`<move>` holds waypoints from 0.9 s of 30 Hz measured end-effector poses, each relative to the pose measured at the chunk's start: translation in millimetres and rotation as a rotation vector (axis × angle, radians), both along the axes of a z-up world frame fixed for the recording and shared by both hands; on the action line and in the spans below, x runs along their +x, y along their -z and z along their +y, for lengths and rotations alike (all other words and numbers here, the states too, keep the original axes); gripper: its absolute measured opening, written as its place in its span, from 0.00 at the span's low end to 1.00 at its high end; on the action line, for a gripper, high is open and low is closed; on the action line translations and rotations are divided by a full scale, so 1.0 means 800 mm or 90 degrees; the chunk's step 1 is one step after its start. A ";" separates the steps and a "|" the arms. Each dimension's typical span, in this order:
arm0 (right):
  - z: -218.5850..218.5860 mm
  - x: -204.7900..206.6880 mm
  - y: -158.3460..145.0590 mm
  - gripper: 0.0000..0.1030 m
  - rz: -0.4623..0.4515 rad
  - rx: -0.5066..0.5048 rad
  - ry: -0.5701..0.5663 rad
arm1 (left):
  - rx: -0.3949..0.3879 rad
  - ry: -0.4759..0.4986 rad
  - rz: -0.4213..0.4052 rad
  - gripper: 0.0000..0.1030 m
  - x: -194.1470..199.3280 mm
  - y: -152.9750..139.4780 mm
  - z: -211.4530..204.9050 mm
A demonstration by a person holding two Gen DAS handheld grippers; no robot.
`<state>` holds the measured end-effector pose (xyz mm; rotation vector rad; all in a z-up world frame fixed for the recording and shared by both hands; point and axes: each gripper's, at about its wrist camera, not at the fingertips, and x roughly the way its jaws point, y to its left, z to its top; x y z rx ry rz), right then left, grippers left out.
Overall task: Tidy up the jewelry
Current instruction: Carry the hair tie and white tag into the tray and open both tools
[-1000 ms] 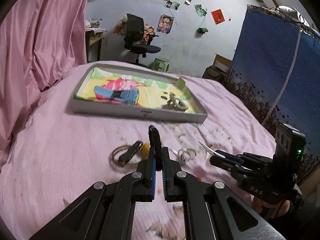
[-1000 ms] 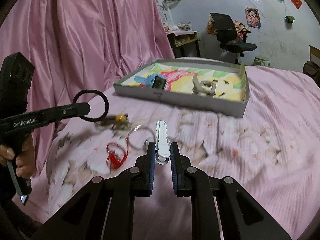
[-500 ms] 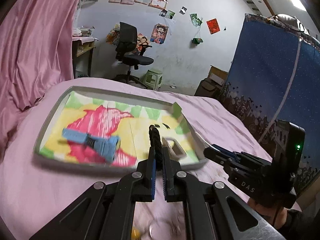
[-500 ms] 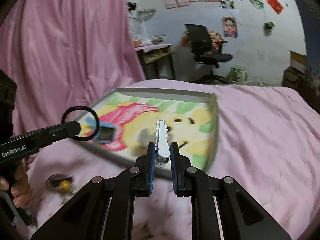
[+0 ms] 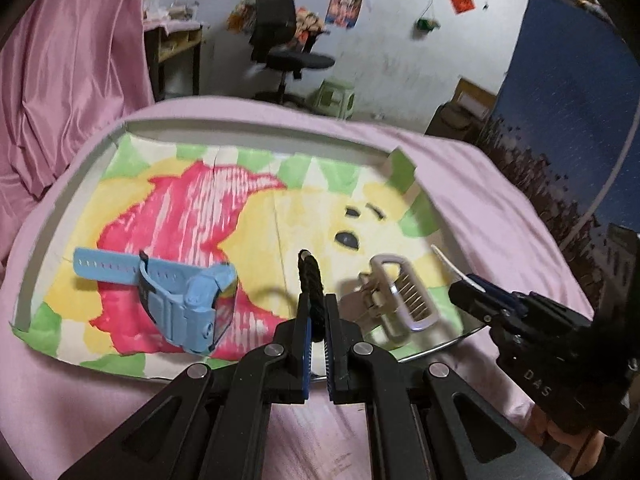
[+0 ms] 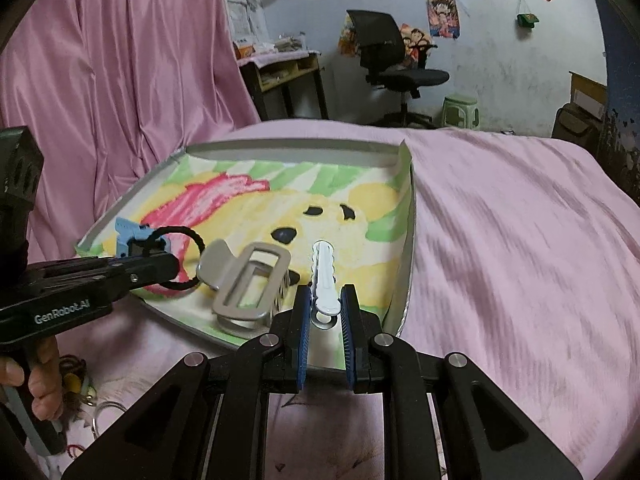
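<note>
left gripper (image 5: pixel 316 312): we pinch black hair tie (image 6: pixel 180 258) over tray (image 6: pixel 406 240), ready to drop
right gripper (image 6: pixel 325 308): we clamp white clip (image 6: pixel 324 276) near tray's front edge

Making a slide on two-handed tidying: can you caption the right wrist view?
Right hand-held gripper holds a white hair clip over the tray; left hand-held gripper brings a black hair tie.

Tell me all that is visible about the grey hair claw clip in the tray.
The grey hair claw clip looks like matte plastic, with an open rectangular frame, a row of teeth and a curved thumb tab. It lies on its side on the coloured drawing in the tray, near the front rim. Neither tongs grips it; the black hair tie held by the left tongs hangs just beside it.
</note>
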<state>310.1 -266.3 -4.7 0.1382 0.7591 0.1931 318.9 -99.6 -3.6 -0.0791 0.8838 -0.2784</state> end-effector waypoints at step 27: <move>-0.014 -0.069 -0.035 0.49 -0.105 0.019 0.026 | -0.003 -0.038 -0.094 0.68 -0.067 -0.026 0.027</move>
